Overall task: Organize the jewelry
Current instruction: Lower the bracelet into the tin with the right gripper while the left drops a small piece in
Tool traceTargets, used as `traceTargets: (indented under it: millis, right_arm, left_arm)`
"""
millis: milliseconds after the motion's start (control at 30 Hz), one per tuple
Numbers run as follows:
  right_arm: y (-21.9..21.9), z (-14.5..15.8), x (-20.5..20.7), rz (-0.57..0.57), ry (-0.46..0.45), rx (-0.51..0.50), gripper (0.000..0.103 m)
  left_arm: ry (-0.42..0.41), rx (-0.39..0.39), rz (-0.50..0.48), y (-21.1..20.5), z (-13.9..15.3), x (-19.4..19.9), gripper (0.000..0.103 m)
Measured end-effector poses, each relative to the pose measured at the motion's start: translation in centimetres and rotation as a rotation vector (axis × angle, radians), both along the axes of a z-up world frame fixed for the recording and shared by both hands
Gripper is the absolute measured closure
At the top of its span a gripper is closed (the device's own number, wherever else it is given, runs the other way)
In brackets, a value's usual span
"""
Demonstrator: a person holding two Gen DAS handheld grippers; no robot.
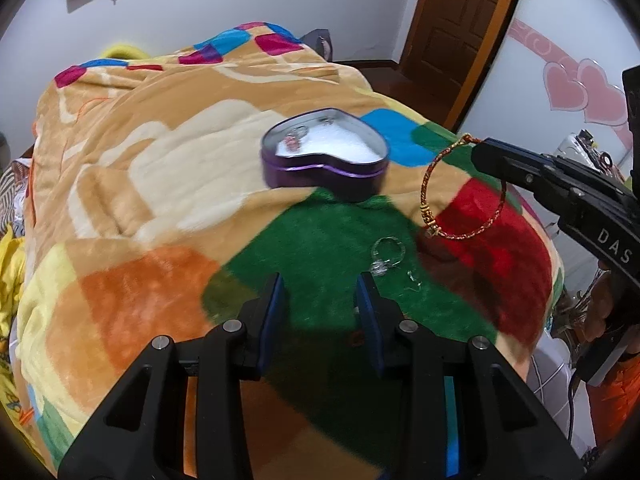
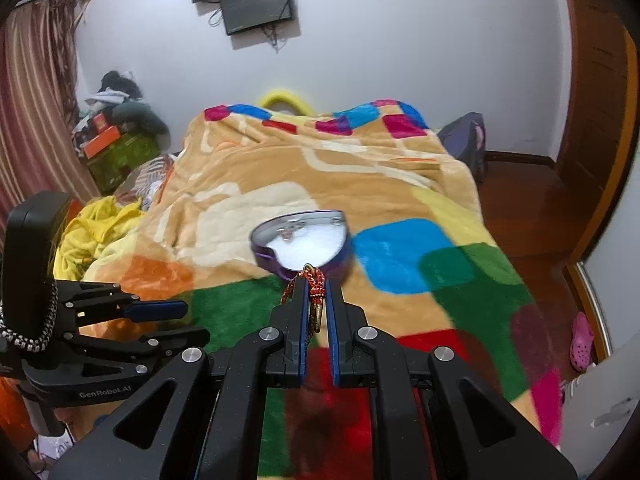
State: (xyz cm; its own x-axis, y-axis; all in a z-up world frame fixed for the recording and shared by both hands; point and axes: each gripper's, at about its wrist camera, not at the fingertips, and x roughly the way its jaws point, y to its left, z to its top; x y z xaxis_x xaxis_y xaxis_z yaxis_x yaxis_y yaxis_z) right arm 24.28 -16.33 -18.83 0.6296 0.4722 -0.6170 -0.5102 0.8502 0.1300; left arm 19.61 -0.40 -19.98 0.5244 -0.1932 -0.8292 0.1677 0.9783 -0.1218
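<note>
A purple heart-shaped tin (image 1: 324, 160) with white lining sits open on the bed; a small piece of jewelry (image 1: 295, 138) lies inside it. It also shows in the right wrist view (image 2: 304, 248). My right gripper (image 2: 316, 280) is shut on a red and gold braided bracelet (image 1: 430, 200), held above the blanket just right of the tin; the knot (image 2: 315, 286) shows between the fingers. My left gripper (image 1: 320, 284) is open and empty over the green patch. A clear ring (image 1: 386, 256) and a small earring (image 1: 413, 280) lie on the blanket near its right finger.
The patchwork fleece blanket (image 1: 160, 184) covers the whole bed. Yellow clothes (image 2: 92, 228) lie at the bed's left. The wooden floor (image 2: 532, 208) and a door (image 1: 460, 28) are to the right. A pink shoe (image 2: 582, 340) sits on the floor.
</note>
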Motion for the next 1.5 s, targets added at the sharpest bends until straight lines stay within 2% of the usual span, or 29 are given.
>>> traceTargets:
  millis: [200, 333, 433, 500, 533, 833, 1200, 1500]
  right_arm:
    - [-2.2, -1.5, 0.5, -0.054, 0.048, 0.007, 0.095]
    - [-3.5, -2.1, 0.4, -0.075, 0.066, 0.017, 0.095]
    - [-3.9, -2.2, 0.4, -0.081, 0.068, 0.016, 0.095]
    - [-4.0, -2.3, 0.4, -0.082, 0.069, 0.017, 0.095]
    - [-4.0, -2.3, 0.4, -0.082, 0.068, 0.015, 0.095]
    - [-3.5, -1.4, 0.4, -0.071, 0.048, 0.034, 0.095]
    - [-2.7, 1.9, -0.4, -0.065, -0.032, 0.07, 0.095]
    - [-1.6, 3.4, 0.3, -0.055, -0.071, 0.099, 0.095]
  left_arm:
    - [0.018, 0.0, -0.047, -1.9, -0.6, 0.9, 0.066]
    - [0.041, -0.008, -0.057, -2.5, -1.5, 1.6, 0.078]
    - [0.048, -0.013, -0.055, -2.7, -2.0, 2.0, 0.082]
    - [0.048, -0.031, -0.06, -2.7, -2.2, 2.1, 0.088]
    - [0.05, -0.041, -0.066, -2.7, -2.2, 2.1, 0.095]
    - [-0.01, -0.043, -0.046, -2.2, -0.4, 1.2, 0.095]
    - [-0.125, -0.054, 0.001, -0.3, 4.1, 0.5, 0.095]
    - [-0.209, -0.059, 0.025, 0.9, 7.2, 0.8, 0.095]
